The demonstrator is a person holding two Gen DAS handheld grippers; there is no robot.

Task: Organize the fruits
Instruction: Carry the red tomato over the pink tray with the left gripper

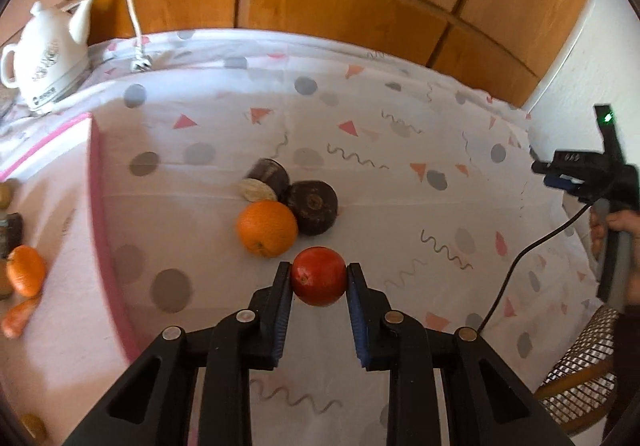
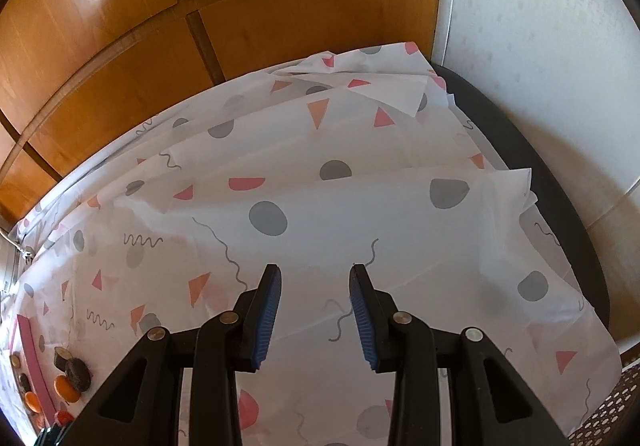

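Observation:
My left gripper [image 1: 319,267] is shut on a small red round fruit [image 1: 319,284], held just above the patterned tablecloth [image 1: 400,174]. Just beyond it lie an orange [image 1: 267,228], a dark brown round piece [image 1: 312,212] and a cut dark piece [image 1: 266,180], all touching. A raised pink-edged board [image 1: 94,206] at the left carries a mandarin [image 1: 26,270] and a carrot [image 1: 18,316]. My right gripper [image 2: 316,274] hangs open over bare cloth [image 2: 320,206] with nothing between its blue pads. The same fruit group [image 2: 68,382] shows small at the right wrist view's lower left.
A white kettle [image 1: 44,54] with its cord stands at the back left. Wooden cabinet doors [image 1: 340,6] run behind the table. A hand [image 1: 616,226] holds the right gripper's handle at the right edge, above a wicker seat [image 1: 580,366]. The cloth hangs folded over the table's right end [image 2: 500,186].

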